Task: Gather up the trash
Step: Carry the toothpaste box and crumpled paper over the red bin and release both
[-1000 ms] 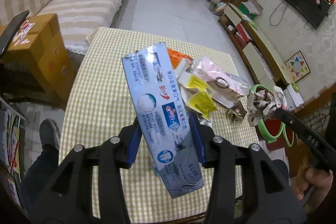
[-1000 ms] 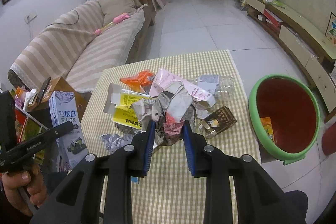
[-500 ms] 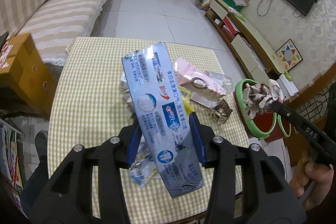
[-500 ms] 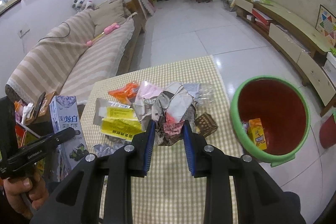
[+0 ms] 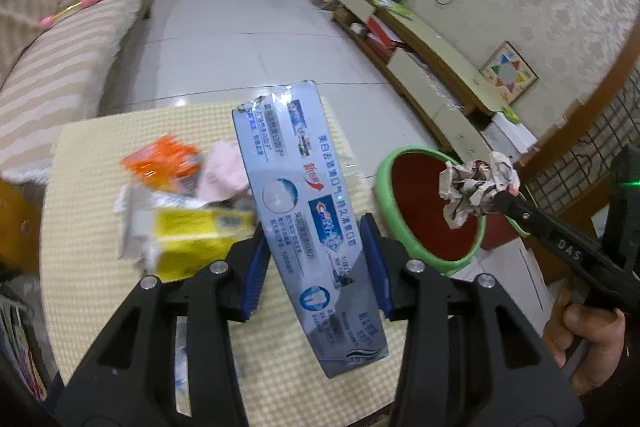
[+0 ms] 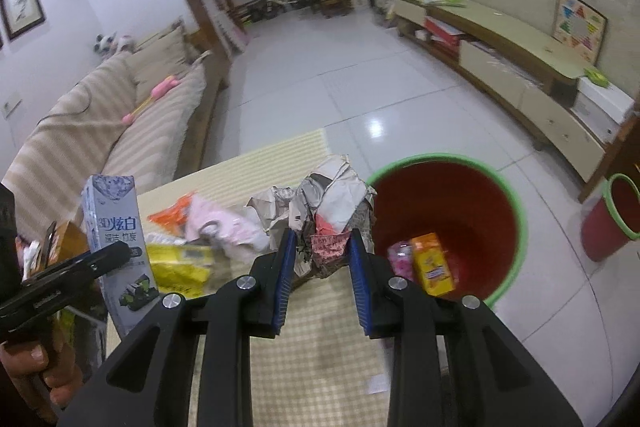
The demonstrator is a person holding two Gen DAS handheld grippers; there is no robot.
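Left wrist view is showing the left claw [image 5: 316, 263] clamping a long silver-blue toothpaste box [image 5: 308, 203], holding it above the checkered desk [image 5: 80, 227] beside the red bin [image 5: 432, 211]. The right claw [image 6: 322, 259] is gripping a crumpled paper ball [image 6: 332, 203], which is hanging at the bin's rim on the desk side. Down in the bin, a yellow carton [image 6: 432, 263] and a pink wrapper [image 6: 402, 259] are lying. Still sitting on the desk away from the bin are an orange wrapper [image 5: 164, 159], a pink packet [image 5: 220, 175] and a yellow box [image 5: 192, 239], blurred.
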